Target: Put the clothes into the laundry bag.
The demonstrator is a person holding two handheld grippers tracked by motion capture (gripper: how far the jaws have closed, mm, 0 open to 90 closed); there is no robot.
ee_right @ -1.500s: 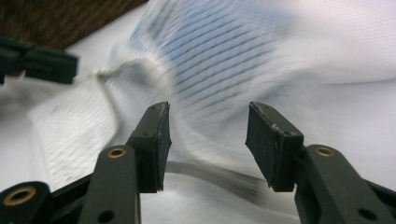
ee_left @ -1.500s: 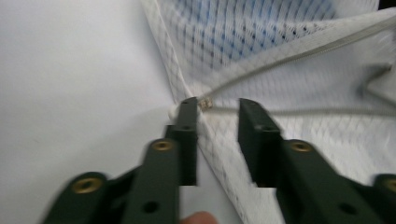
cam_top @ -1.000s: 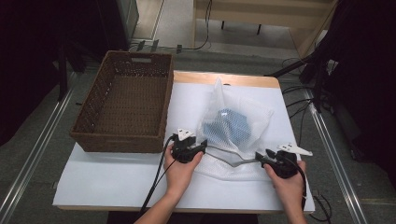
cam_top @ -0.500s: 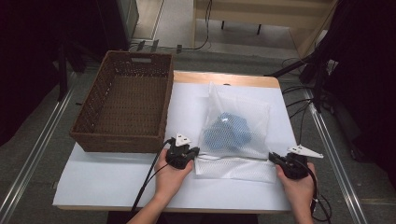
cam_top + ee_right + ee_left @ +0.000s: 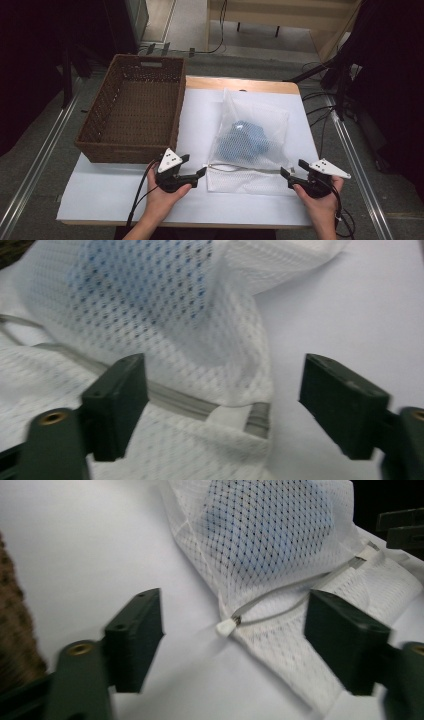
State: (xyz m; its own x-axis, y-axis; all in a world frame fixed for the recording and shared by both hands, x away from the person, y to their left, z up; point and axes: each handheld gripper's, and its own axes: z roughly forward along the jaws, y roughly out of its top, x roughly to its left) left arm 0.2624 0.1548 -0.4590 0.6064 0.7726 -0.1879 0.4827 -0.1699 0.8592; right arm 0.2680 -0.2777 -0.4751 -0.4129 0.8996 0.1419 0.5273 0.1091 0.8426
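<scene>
Mesh bag (image 5: 250,145) lies flat on white table cover (image 5: 100,190), right of wicker basket (image 5: 132,115), apart from it. Blue garment (image 5: 247,140) inside bag. Zipper (image 5: 245,169) runs along near edge; white zipper pull (image 5: 226,626) at left end. Left gripper (image 5: 196,174): jaws spread, empty, just beside pull, not touching. Right gripper (image 5: 286,175): jaws spread, empty, at right end of zipper. Both held in hands at near table edge.
</scene>
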